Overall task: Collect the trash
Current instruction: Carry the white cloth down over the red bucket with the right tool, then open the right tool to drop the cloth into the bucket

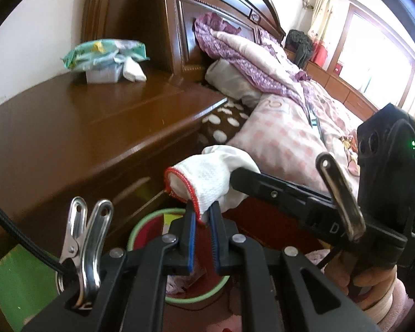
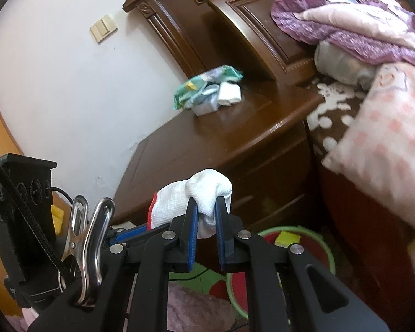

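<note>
The left gripper (image 1: pixel 202 215) is nearly closed, its blue pads pinching the red-trimmed cuff of a white knit glove (image 1: pixel 207 182); the right gripper (image 2: pixel 207 215) is clamped almost as tight on the bunched finger end of the same glove (image 2: pixel 191 199), so the glove hangs stretched between the two tools, in the air and touching nothing else; below it, on the floor against the wooden nightstand (image 1: pixel 96 127), stands a green-rimmed bin (image 1: pixel 141 221) with some scraps already inside; the glove sits above the bin's near side rather than squarely over its mouth, as far as the fisheye lets me judge. The risk I see is in the release; if one gripper lets go first, the glove could swing on the other and drape over the rim or fall to the floor beside the bed (image 1: pixel 290 138); the knit fabric may also snag on the ribbed pads. A tissue pack (image 1: pixel 105 52) rests further back on the nightstand.
</note>
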A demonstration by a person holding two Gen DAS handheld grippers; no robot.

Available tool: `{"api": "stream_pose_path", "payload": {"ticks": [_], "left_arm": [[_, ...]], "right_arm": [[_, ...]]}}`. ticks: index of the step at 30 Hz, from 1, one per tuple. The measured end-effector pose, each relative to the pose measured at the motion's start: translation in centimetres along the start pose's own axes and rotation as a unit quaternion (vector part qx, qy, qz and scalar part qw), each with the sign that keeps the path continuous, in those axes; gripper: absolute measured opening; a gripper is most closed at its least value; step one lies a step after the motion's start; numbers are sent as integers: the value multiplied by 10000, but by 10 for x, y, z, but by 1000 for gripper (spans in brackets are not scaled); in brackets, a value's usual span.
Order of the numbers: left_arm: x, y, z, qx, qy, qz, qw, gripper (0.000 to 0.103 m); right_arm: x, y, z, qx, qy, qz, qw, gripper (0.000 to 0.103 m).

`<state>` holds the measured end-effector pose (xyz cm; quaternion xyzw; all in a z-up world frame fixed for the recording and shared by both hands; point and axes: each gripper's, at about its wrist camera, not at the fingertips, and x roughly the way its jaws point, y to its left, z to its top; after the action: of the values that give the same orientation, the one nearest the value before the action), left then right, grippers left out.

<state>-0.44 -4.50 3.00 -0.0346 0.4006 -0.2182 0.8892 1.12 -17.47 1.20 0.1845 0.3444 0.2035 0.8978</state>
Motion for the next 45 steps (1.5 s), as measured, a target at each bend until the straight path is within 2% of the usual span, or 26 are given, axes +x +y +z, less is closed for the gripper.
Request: {"api": "stream_pose_path", "payload": {"ticks": [11, 28, 42, 45], "left_arm": [[37, -1, -38, -39, 469, -59, 9989, 10], [87, 11, -65, -237, 1077, -51, 9939, 10], [109, 10, -80, -257, 1402, 17, 9898, 10], [112, 11, -81, -280, 1464, 103, 9888, 12]], "right_arm": [[11, -30, -42, 396, 313, -213, 9985, 13], [38, -55, -65, 638, 837, -528, 9930, 13], [55, -74, -81, 988, 1218, -744, 9848, 14], [54, -78, -83, 1041, 1230, -754, 9840, 18]]}}
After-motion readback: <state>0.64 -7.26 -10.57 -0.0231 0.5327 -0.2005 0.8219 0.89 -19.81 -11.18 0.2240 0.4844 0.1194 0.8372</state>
